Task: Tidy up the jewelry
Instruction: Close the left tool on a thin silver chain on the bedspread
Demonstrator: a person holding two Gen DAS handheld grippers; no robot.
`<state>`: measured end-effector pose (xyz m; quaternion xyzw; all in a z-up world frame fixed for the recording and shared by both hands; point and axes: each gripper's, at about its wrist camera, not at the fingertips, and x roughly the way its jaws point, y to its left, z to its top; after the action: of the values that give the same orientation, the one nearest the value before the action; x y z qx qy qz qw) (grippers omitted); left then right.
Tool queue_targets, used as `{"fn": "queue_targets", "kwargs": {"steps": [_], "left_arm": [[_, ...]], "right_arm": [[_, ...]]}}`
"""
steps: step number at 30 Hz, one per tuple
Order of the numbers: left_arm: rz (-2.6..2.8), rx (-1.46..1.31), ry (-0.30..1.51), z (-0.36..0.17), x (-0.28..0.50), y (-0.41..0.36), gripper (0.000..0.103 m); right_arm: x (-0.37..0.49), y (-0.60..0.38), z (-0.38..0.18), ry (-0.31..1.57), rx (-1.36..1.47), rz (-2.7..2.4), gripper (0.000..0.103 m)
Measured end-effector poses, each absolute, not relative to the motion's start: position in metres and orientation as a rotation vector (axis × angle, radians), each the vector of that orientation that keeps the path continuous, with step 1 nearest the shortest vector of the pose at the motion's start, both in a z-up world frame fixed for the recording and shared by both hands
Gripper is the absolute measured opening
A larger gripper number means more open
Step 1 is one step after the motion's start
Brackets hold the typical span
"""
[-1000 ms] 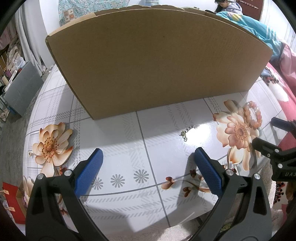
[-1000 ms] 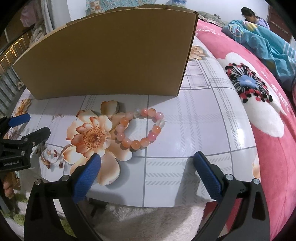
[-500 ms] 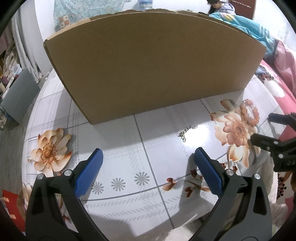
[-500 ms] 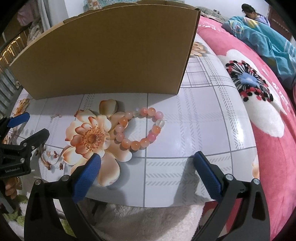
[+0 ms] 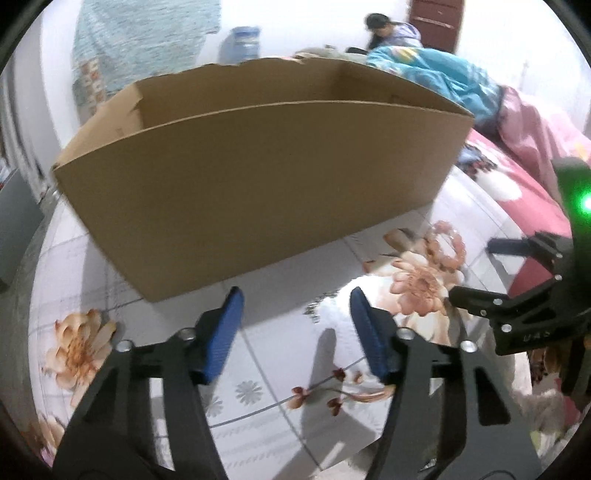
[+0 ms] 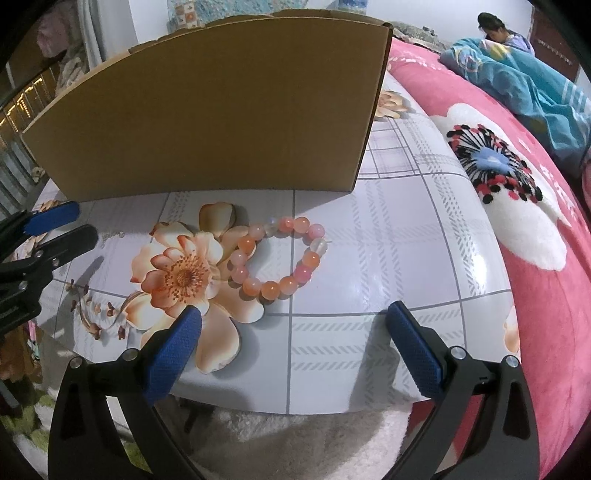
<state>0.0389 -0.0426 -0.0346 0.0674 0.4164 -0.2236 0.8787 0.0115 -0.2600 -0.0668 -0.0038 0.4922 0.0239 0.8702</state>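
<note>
A pink and orange bead bracelet (image 6: pixel 280 258) lies flat on the flowered table, just in front of my open, empty right gripper (image 6: pixel 291 332); it also shows blurred in the left wrist view (image 5: pixel 445 245). A thin chain (image 5: pixel 319 301) lies on the table just ahead of my left gripper (image 5: pixel 295 325), which is open and empty with its blue pads narrower apart than before. The chain shows faintly in the right wrist view (image 6: pixel 110 234). An open cardboard box (image 5: pixel 258 177) stands behind both; its inside floor is hidden.
The table edge (image 6: pixel 295 410) runs close under my right gripper, with white fluffy fabric below. A pink bed (image 6: pixel 535 240) with a flower pattern lies to the right. A person (image 5: pixel 384 31) sits far back. The right gripper (image 5: pixel 524 295) shows at right in the left wrist view.
My left gripper has risen and moved forward toward the chain, and its jaws have narrowed. The box interior has come into view. My right gripper has barely moved.
</note>
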Motion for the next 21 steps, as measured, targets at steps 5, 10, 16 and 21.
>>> {"fn": "queue_targets", "kwargs": {"steps": [5, 10, 16, 21], "left_arm": [[-0.496, 0.211, 0.891, -0.044, 0.043, -0.058, 0.028], [-0.493, 0.281, 0.906, -0.047, 0.042, -0.068, 0.017], [-0.514, 0.325, 0.897, -0.047, 0.041, -0.076, 0.003], [-0.559, 0.234, 0.904, -0.045, 0.041, -0.065, 0.000]], "right_arm": [[0.006, -0.260, -0.066, 1.013, -0.019, 0.070, 0.097], [0.000, -0.262, -0.065, 0.998, -0.029, 0.101, 0.097], [-0.005, -0.268, -0.061, 0.963, 0.003, 0.161, 0.097], [-0.012, -0.273, -0.050, 0.915, 0.039, 0.203, 0.097]]}}
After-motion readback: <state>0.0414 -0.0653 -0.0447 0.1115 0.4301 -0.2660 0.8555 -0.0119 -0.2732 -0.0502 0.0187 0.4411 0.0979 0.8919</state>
